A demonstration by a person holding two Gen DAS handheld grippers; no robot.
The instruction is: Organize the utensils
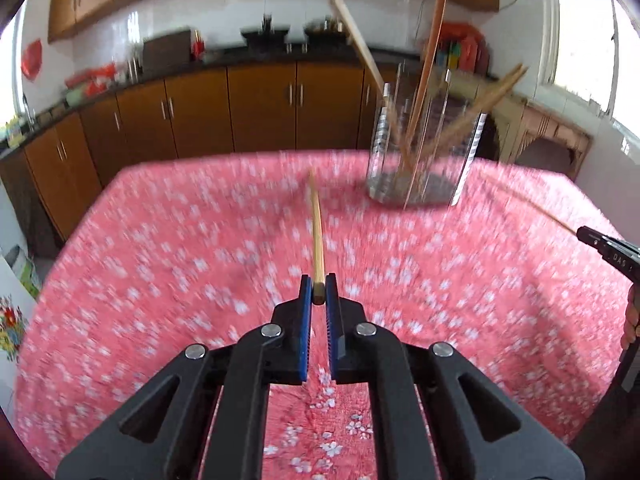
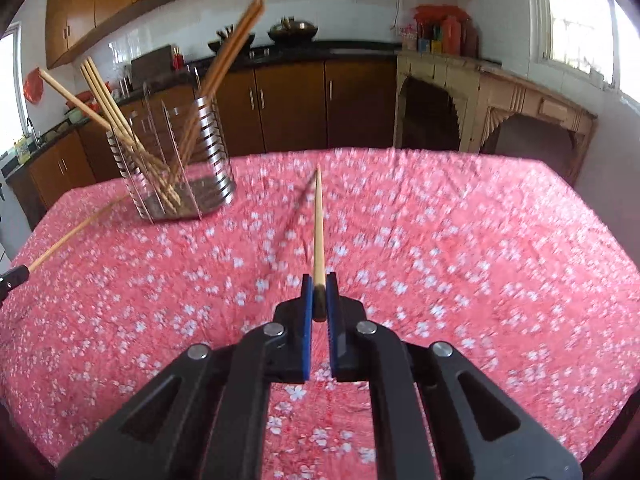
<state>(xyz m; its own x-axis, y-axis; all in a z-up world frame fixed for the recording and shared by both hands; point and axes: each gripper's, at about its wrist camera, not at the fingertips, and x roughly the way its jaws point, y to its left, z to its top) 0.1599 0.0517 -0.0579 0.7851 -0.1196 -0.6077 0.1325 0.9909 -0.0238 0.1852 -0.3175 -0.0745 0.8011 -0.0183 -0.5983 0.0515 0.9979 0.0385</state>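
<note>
My left gripper (image 1: 319, 294) is shut on a wooden chopstick (image 1: 317, 236) that points forward above the pink floral tablecloth (image 1: 180, 280). My right gripper (image 2: 319, 294) is shut on another wooden chopstick (image 2: 318, 228), also pointing forward. A metal slotted utensil holder (image 1: 420, 152) with several chopsticks leaning in it stands at the far side of the table; it also shows in the right wrist view (image 2: 176, 164). The right gripper (image 1: 608, 254) shows at the right edge of the left wrist view, its chopstick (image 1: 528, 202) aimed toward the holder. The left gripper's chopstick (image 2: 76, 232) shows at left in the right wrist view.
Brown kitchen cabinets (image 1: 260, 108) and a dark counter run behind the table. A beige carved side table (image 2: 500, 108) stands at the back right. The tablecloth (image 2: 460, 260) covers the whole table.
</note>
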